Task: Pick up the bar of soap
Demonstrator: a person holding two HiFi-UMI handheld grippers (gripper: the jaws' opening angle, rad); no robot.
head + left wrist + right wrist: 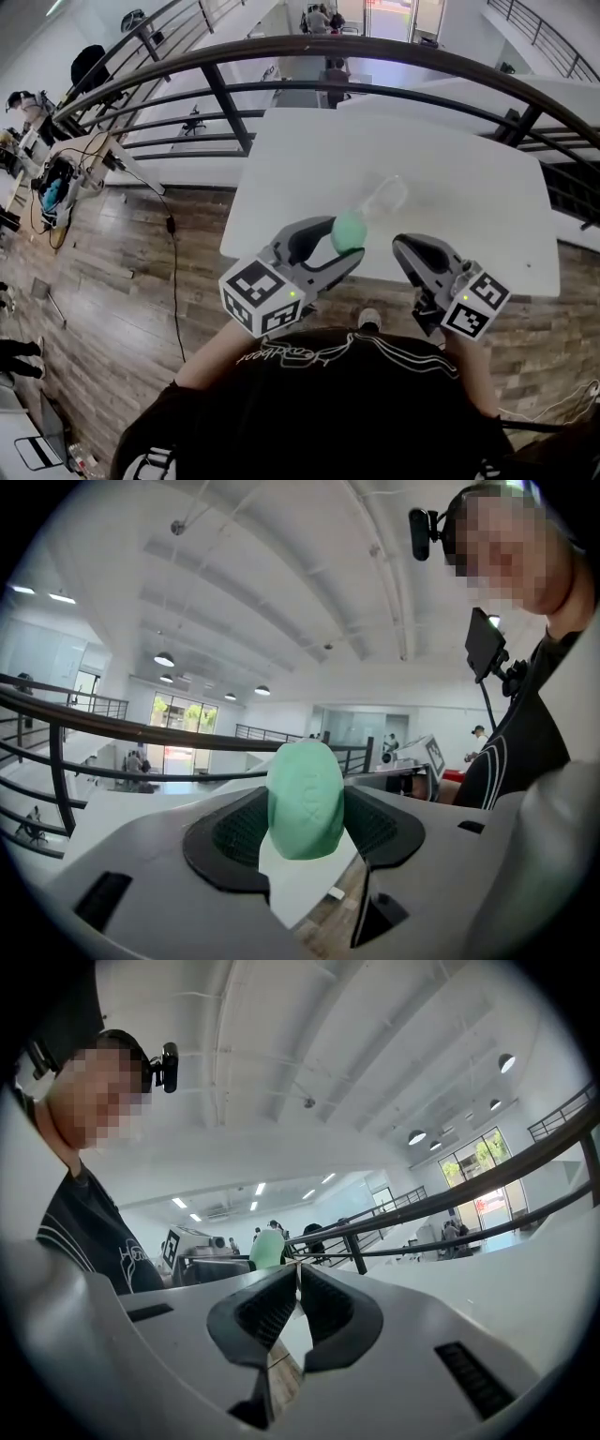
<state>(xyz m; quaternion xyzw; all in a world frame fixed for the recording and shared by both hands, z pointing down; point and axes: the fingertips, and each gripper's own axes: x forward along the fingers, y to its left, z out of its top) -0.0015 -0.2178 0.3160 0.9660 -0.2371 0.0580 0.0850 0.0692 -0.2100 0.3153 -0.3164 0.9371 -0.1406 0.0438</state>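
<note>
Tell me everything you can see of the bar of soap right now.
The bar of soap is pale mint green, a smooth rounded oval with a faint embossed mark on its face. It stands on end, clamped between the black ribbed pads of the left gripper, held in the air by the near edge of the white table. Nothing else touches it.

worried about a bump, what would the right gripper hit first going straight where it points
Probably the green bar of soap held in the left gripper, almost dead ahead of the right gripper; depth is unclear.
</note>
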